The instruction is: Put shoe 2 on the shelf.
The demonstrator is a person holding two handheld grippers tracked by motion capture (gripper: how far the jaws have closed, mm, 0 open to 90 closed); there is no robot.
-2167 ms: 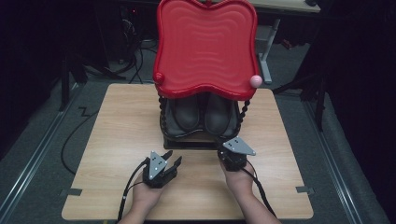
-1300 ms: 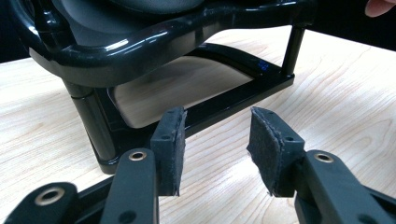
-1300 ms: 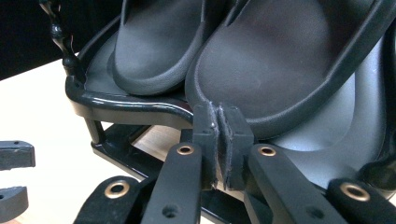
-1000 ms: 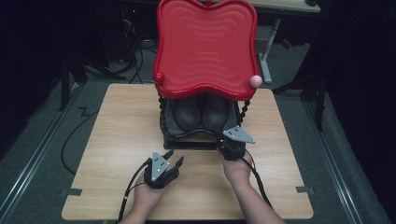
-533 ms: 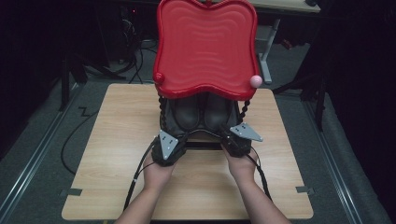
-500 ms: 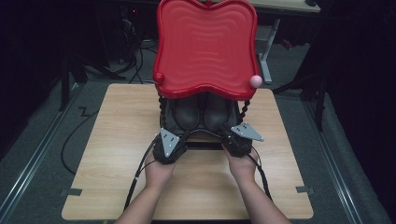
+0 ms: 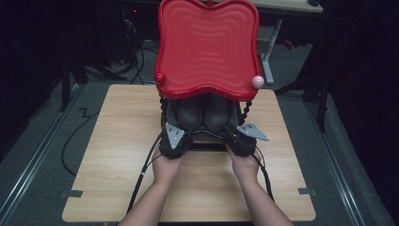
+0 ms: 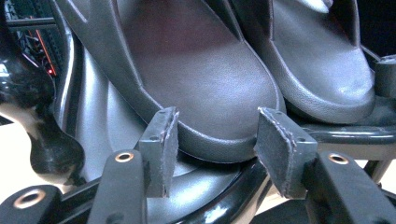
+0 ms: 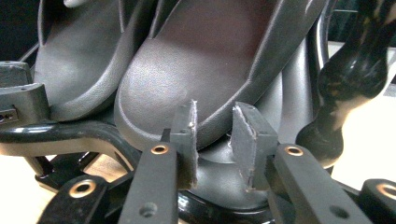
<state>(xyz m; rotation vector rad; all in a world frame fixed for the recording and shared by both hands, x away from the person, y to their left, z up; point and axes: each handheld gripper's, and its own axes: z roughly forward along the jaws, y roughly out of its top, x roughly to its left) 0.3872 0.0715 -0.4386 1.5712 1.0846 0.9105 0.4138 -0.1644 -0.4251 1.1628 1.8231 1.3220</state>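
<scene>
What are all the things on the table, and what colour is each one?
table: one, light wood, under everything.
rack: one, shiny black, middle of the table toward the far edge.
tray: one, red with wavy ridges, on top of the rack.
knobs: two, one red and one pink, at the tray's near corners.
shoes: two, dark grey, side by side on the rack under the tray.
left gripper: one, black, fingers open on either side of a shoe's toe.
right gripper: one, black, fingers open at the other shoe's toe.
hands: two, at the near side, each holding a gripper.
</scene>
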